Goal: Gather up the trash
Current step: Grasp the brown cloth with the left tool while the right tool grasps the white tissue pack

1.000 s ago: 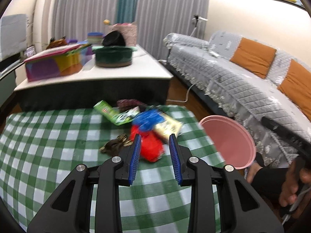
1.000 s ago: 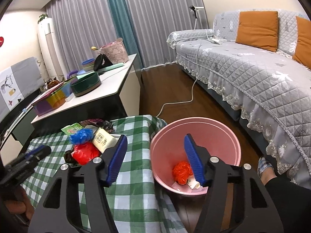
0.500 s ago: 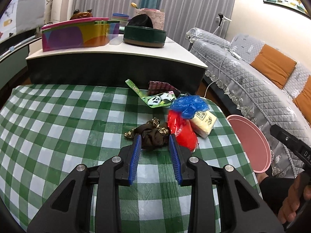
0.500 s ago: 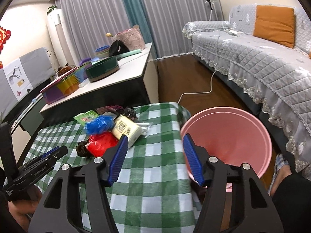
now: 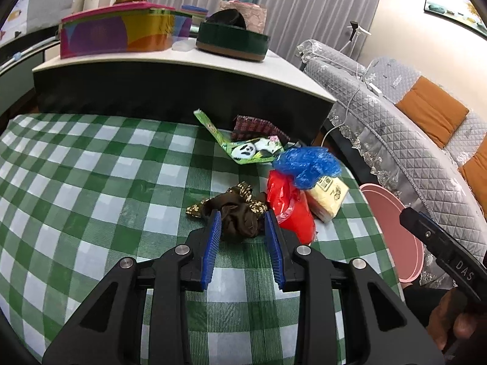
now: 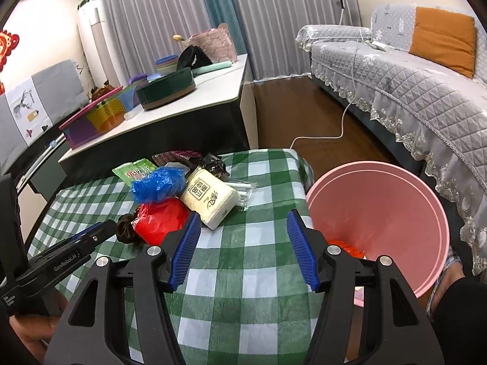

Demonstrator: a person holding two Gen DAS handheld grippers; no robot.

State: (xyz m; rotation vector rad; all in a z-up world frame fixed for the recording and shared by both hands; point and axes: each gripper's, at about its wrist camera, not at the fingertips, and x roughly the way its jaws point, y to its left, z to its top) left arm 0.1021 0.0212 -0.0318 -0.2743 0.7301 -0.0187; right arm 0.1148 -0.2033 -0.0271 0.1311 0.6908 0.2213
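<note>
Trash lies heaped on the green-and-white checked desk cloth, and the landmark for everything is the crumpled dark brown wrapper with gold-printed edges. Half a second ago this wrapper sat just ahead of the left gripper; now the gripper has closed in, and its blue-padded jaws stand apart with one on each side of the wrapper, not yet pressing it. Touching the wrapper's right side is a crumpled red plastic bag, and beyond that bag rests a cream paper-wrapped pack with printed characters. Above the red bag, farther from the wrapper, sits a crumpled blue plastic bag. Behind the wrapper, well apart from it, lies a flat green snack packet with a panda picture, with a dark red patterned packet just past it.

From the right wrist view, the right gripper has moved in over the desk since the earlier frame; its jaws are wide apart and hold nothing. The brown wrapper shows at the left gripper's tip, left of the red bag. Far right of the wrapper, off the desk edge, stands a round pink plastic bin with something orange-red inside.
</note>
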